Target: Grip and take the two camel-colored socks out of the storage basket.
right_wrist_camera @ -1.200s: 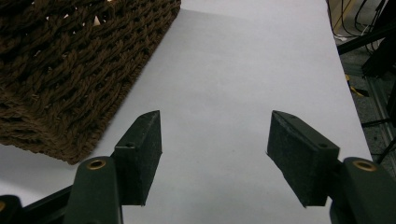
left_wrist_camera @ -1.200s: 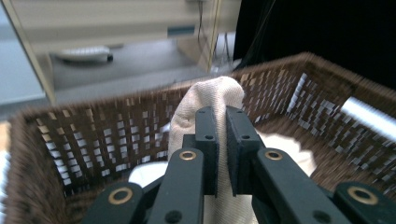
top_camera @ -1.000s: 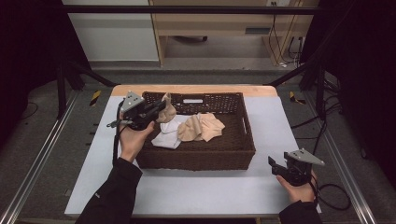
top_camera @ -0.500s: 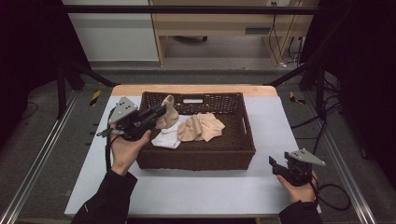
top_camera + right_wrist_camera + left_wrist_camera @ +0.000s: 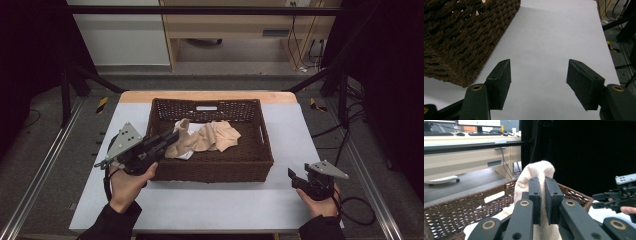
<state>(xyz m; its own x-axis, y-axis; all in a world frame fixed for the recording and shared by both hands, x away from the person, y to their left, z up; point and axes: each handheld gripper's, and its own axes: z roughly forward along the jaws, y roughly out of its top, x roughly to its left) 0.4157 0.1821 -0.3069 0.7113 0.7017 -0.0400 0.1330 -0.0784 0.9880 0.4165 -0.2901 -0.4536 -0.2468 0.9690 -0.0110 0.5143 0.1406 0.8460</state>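
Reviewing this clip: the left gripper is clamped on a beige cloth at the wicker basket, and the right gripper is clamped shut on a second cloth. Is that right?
Not quite. The left gripper is indeed clamped on the beige cloth at the wicker basket, but the right gripper holds nothing: the right gripper view shows its jaws wide apart over the bare white table.

Left gripper [image 5: 172,140] is over the basket's [image 5: 265,150] left edge, clamped on a beige cloth [image 5: 192,141] that trails back into the pile of cloths [image 5: 220,136]. Right gripper [image 5: 295,176] sits on the white table [image 5: 300,125], off the basket's near right corner.
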